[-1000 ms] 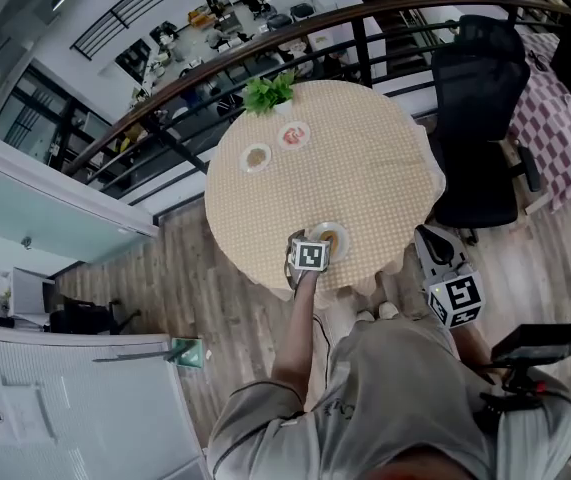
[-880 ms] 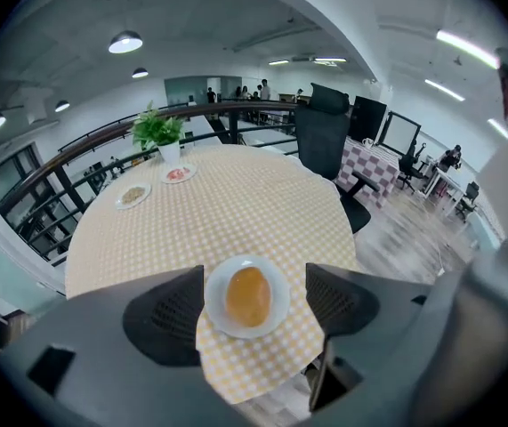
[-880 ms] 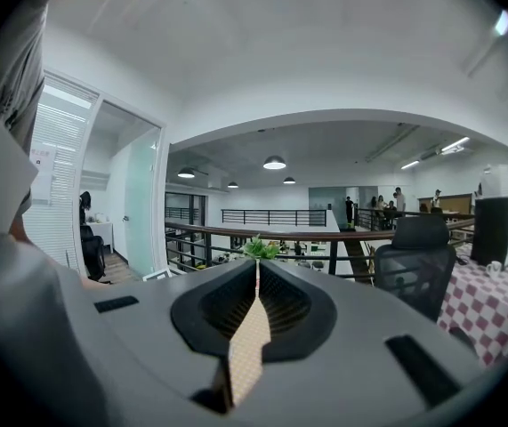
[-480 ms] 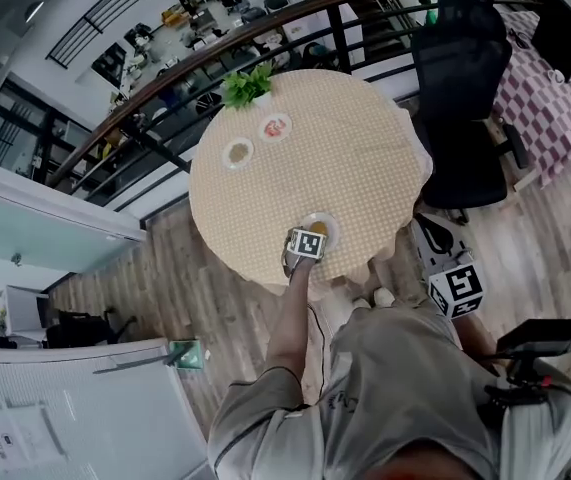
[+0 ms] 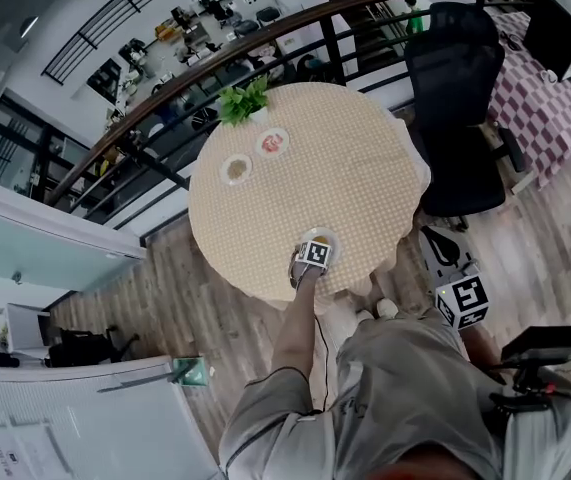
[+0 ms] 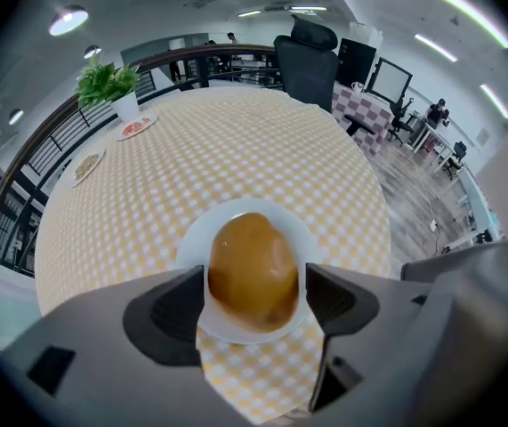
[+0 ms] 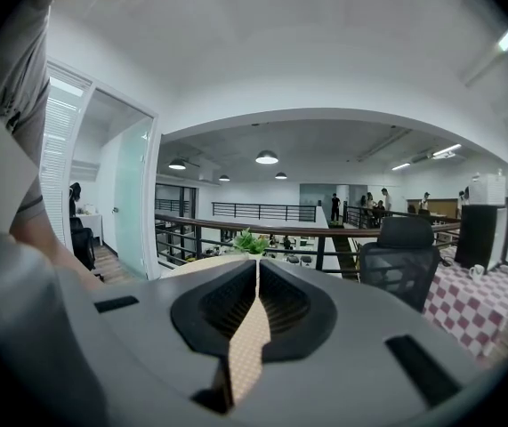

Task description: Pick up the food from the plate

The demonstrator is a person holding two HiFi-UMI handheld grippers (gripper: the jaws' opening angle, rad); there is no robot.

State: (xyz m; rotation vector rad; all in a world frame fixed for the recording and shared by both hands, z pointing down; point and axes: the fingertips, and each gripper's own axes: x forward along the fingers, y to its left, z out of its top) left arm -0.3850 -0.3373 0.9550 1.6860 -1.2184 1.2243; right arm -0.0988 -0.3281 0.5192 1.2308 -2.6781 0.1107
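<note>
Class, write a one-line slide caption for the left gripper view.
Left gripper, jaws open, straddles a rounded brown food item on a white plate near the checked table edge.

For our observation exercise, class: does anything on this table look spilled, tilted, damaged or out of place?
Nothing stands out. The food lies whole on its plate, between the open jaws of the left gripper. The two far plates lie flat, the plant upright; no spills.
</note>
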